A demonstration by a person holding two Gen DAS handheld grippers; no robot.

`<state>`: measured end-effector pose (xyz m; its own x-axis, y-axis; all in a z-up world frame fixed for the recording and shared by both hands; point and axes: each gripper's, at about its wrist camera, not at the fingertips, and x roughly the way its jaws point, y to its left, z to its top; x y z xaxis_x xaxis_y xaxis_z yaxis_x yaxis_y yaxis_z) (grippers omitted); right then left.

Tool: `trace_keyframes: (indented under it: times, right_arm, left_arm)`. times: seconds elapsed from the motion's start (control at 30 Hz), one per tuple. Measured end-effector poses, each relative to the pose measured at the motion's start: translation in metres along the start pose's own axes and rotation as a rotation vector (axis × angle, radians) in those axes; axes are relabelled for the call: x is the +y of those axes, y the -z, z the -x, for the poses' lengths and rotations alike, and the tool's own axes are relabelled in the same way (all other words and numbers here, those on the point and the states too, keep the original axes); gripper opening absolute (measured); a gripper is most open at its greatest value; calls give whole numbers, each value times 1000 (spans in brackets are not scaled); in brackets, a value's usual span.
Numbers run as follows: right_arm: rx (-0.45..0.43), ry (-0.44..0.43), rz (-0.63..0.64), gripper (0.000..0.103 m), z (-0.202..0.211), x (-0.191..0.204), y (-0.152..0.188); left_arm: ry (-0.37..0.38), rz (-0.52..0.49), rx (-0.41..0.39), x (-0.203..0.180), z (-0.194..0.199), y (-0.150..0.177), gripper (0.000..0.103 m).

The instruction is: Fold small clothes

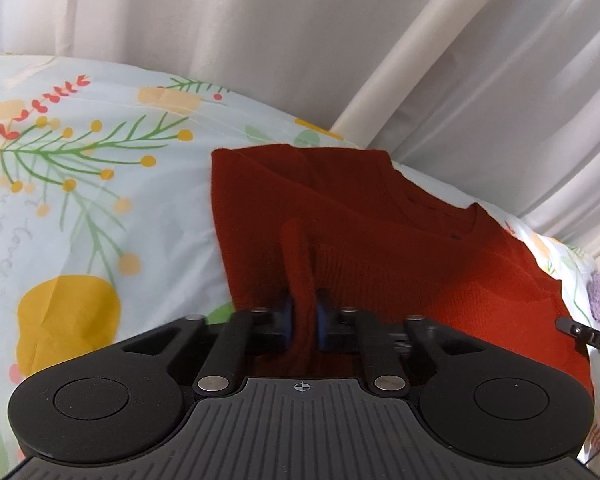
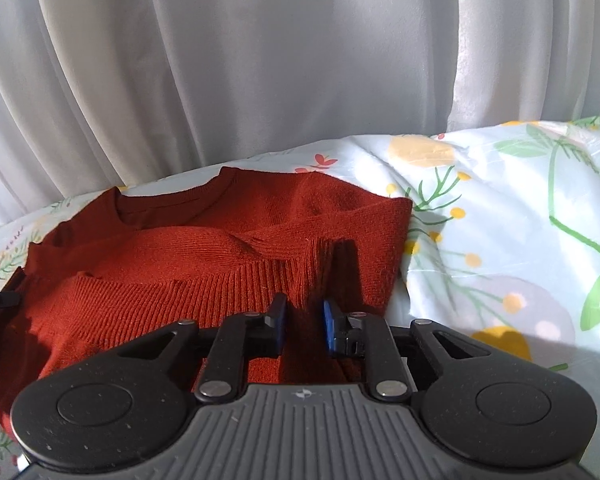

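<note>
Red knit sweater is lying on a bed, on a floral bedsheet, with white curtains hanging behind it. The ribbed hem is lying doubled up over the body, and the neckline is sitting at the far edge, near the curtains.

Left hand-held gripper: blue pads are pinching a raised ridge of red knit. Right hand-held gripper: a fold of knit is running between the jaws, but a gap is showing beside the right pad, so the grip there is looking loose or half released. Its tip is also showing at the right edge of the left view.

Judged step: laying the bottom half over the top half, close to letting go.

Risks from here:
- One side is holding more firmly than the other; if the hands pull back unevenly, the hem is likely to skew and the fold to go crooked.
- Loose knit is prone to snagging on a pad during withdrawal, dragging the top layer back open.
- The soft bedding is giving underneath, so layers may be bunching rather than lying flat.
- The far edge is near the curtains; any push forward could be sliding the sweater off the bed.
</note>
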<state>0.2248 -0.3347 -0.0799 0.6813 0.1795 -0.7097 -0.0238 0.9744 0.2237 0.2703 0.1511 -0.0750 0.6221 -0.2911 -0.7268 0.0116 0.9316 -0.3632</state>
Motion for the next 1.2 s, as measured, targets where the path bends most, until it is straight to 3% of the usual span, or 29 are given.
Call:
trace_keyframes:
  times: [0.17,0.27,0.37,0.5,0.67,0.8,0.87,0.93,1.0,1.07,1.13,1.17,1.2]
  right_arm:
    - [-82,78,94,8,18,23,-2]
    - [-159,45,81,8,38,27,-16]
    - [-221,60,84,8,43,30,-37]
    - [-267,125,75,8,21,34,-71]
    - [-254,203,27,8,-21,33,-94]
    - [-237,231,5,9,-45,31,-90]
    - [-210,275,-18,13,-50,28,-88]
    - [-235,273,-93,17,-44,27,-83]
    - [-258,121,-197,17,-37,35,-72]
    - [-240,-189,-304,22,-45,51,-58]
    - [-111,-562,-440,35,-77,66,-44]
    - [-48,-636,-487,35,-93,73,-37]
    - [2,-637,-508,35,-109,80,-31]
  left_arm:
    - [36,-50,-121,-20,40,-24,9]
    - [44,-77,-217,-30,58,-52,9]
    - [-11,-98,-269,-41,48,-81,9]
    - [-111,-124,-280,-54,12,-104,9]
    - [-205,-143,-257,-63,-33,-98,10]
    - [-255,-122,-216,-54,-42,-77,27]
    - [-237,-114,-237,-53,-31,-64,31]
    - [-171,-72,-242,-57,-32,-54,38]
    - [-76,-11,-225,-68,-42,-46,44]
    - [-25,3,-203,-82,-56,-41,46]
    - [-16,-8,-215,-93,-69,-35,50]
    - [-23,-13,-222,-94,-74,-34,51]
    - [-38,-17,-227,-92,-78,-33,51]
